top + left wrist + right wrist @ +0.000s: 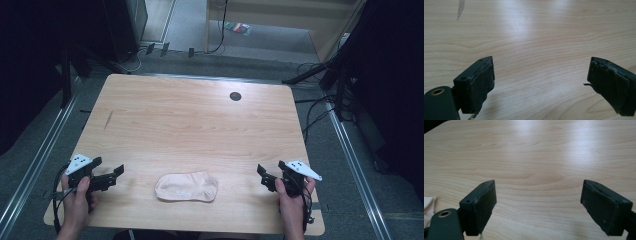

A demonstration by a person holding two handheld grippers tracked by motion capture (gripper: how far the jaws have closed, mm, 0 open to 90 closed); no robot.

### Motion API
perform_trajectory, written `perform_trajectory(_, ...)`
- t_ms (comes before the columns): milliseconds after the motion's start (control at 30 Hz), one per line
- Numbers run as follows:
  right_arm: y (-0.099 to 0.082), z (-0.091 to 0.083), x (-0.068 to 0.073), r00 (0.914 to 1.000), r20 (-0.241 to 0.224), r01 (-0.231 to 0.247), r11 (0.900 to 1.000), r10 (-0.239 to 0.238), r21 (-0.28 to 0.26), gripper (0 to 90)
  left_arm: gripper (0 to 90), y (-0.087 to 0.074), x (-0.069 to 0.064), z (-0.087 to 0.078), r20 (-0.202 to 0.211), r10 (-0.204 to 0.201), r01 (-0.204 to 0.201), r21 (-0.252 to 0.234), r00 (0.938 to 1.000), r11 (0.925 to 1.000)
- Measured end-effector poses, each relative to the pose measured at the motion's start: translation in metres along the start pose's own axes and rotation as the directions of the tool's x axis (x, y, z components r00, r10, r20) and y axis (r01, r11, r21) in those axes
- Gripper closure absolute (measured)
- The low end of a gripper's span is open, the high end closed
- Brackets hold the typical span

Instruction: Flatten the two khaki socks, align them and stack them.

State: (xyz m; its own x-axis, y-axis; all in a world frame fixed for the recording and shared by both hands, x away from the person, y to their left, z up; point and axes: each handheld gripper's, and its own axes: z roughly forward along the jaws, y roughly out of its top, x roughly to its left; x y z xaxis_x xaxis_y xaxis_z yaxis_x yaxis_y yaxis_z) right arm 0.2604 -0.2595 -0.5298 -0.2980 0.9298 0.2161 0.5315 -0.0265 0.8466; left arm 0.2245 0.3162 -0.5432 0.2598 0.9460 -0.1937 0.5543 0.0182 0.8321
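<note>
A pale pink sock (187,186) lies flat on the wooden table (190,125), near its front edge and between my two hands. My left gripper (116,175) rests at the front left, a hand's width left of the sock, open with nothing between its jaws (540,82). My right gripper (262,176) is at the front right, also apart from the sock and open (539,205). In the right gripper view a corner of the sock (429,206) shows at the left edge.
A small dark round hole (235,96) sits in the table's far right part. A dark streak (108,119) marks the wood at the left. Cables and stands ring the table on the floor.
</note>
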Motion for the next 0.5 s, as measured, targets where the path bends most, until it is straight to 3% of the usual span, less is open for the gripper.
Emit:
perform_trajectory(133,-0.001,-0.004,-0.010,0.9997,0.022,-0.006,1.0000,0.006,-0.003,13.5,8.0,0.000,0.006,-0.001,-0.011,-0.009,0.009,0.000,0.9999,1.0000)
perform_trajectory(300,-0.006,-0.011,-0.030,0.9982,0.038,-0.046,0.9989,0.046,-0.003,13.6,8.0,-0.001,0.023,-0.006,-0.047,0.016,-0.017,-0.003,0.9987,0.9999)
perform_trajectory(500,-0.010,-0.017,-0.046,0.9960,0.064,-0.062,0.9981,0.062,-0.009,13.7,8.0,-0.002,0.046,-0.013,-0.074,-0.037,0.035,-0.027,0.9966,0.9990)
